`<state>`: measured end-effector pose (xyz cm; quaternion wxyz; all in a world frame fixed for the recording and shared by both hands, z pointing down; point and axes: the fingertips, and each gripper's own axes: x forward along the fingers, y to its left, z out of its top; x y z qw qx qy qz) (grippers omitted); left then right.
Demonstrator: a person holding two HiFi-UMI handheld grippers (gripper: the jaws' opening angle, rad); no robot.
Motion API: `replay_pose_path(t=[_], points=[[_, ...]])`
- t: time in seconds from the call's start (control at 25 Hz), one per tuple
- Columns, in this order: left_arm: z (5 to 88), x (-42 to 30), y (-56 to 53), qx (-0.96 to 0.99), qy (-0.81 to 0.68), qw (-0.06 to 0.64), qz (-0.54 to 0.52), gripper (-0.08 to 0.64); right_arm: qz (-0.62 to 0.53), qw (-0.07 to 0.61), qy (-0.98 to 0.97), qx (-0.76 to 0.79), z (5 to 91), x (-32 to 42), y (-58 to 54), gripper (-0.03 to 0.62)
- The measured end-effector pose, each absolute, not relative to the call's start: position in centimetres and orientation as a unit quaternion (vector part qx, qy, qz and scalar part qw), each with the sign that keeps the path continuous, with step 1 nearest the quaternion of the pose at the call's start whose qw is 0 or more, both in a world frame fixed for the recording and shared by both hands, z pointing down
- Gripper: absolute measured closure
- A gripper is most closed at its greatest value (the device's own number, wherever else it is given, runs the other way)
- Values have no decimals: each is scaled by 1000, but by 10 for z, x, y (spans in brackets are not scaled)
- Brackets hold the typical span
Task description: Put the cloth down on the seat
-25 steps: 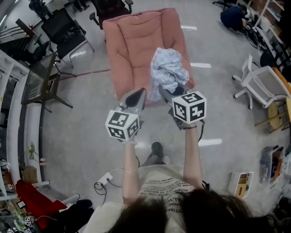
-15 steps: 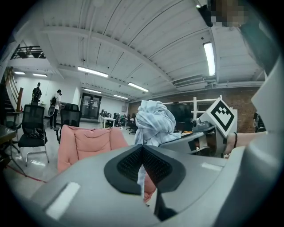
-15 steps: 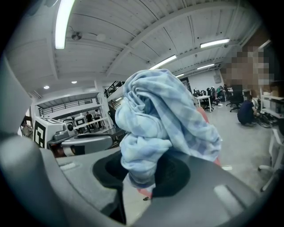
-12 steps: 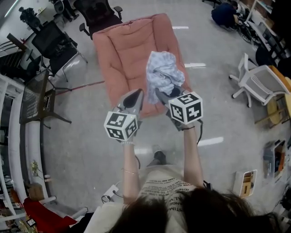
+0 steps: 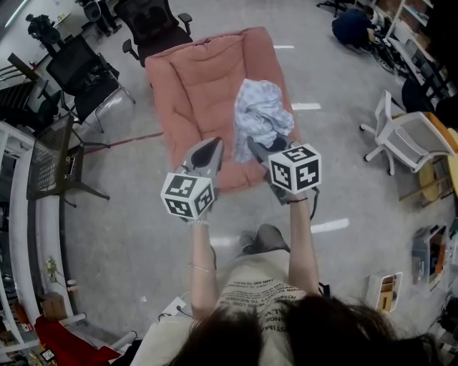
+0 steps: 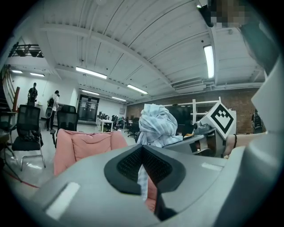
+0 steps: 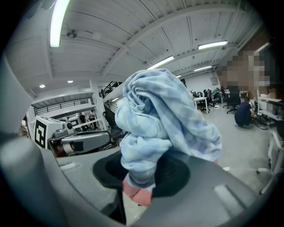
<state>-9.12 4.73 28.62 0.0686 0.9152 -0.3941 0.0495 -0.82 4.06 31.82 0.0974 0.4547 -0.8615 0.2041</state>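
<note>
Right hand-held gripper (image 5: 259, 147): jaws pinching the lower part of the cloth (image 5: 261, 114), which bunches up above them.
Left hand-held gripper (image 5: 212, 146): just left of the right one, jaws pressed almost together with only a thin slit; nothing seems caught there, though the view is cramped.
Cloth: pale blue, checked and crumpled, held in the air over the seat's (image 5: 200, 78) near right part.
Seat: pink and padded, on the floor (image 5: 343, 179), beyond both grippers.
Far: black office chair (image 5: 154, 18) behind the seat; white chair (image 5: 408, 132) to the right.
</note>
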Motion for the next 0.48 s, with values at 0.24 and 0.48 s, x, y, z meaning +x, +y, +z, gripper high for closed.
replay_pose_path(t=[0.24,0.48], points=[[303,-102,19,903,-416,92,50,561,218,111,-864,440,333,-12,11,464],[312,-112,-29,893,-434,105,53,560,229,114,-869,423,341,-19,-42,464]])
